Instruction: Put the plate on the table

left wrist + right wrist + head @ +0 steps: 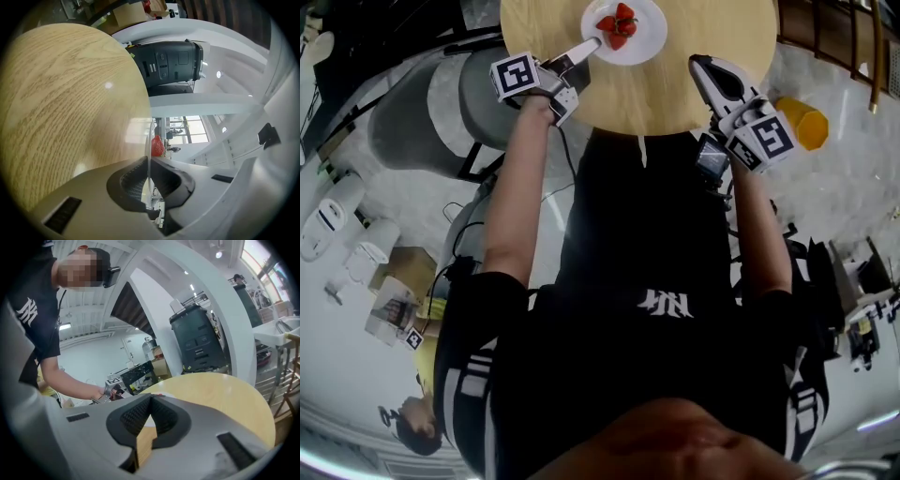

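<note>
Fingers of my left gripper [587, 47] clamp the lower-left rim of the plate [649, 37], upper centre, held level so the strawberries [617, 23] do not roll; whether it rests on the table [694, 89] I cannot tell; right gripper [706, 67], closed and empty, waits upper right.

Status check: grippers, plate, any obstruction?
Left gripper shut on plate rim. Right gripper shut, empty. Plate with strawberries over table, contact unclear. No obstruction seen.
</note>
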Tool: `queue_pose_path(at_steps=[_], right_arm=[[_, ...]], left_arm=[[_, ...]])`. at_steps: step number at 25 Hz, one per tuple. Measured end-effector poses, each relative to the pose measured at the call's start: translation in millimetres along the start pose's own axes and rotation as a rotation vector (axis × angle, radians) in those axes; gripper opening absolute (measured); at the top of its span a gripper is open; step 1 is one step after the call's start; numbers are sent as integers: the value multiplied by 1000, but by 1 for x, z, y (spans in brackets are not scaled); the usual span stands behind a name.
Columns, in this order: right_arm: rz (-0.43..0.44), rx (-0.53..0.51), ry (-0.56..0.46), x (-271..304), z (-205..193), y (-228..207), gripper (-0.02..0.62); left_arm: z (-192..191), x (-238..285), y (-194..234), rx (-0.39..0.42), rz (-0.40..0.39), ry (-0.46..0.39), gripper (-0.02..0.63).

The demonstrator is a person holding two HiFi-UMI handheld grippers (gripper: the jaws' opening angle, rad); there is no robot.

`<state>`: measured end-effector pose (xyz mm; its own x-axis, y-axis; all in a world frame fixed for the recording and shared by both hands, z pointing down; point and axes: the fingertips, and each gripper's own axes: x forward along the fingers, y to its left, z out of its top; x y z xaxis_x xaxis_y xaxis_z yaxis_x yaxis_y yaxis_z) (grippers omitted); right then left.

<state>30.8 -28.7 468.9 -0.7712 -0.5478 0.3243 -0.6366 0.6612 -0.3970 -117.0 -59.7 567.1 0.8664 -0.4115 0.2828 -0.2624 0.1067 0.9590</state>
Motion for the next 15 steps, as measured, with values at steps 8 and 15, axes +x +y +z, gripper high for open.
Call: queue_pose_path(at_steps=[8,15], right_arm=[[0,-23,-3,22,-5,2,-3],[-4,-10,-21,18,-10,-2,-3]], left_arm=[[-3,2,9,-33,10,1,20],[-12,9,14,-26,58,21,20]])
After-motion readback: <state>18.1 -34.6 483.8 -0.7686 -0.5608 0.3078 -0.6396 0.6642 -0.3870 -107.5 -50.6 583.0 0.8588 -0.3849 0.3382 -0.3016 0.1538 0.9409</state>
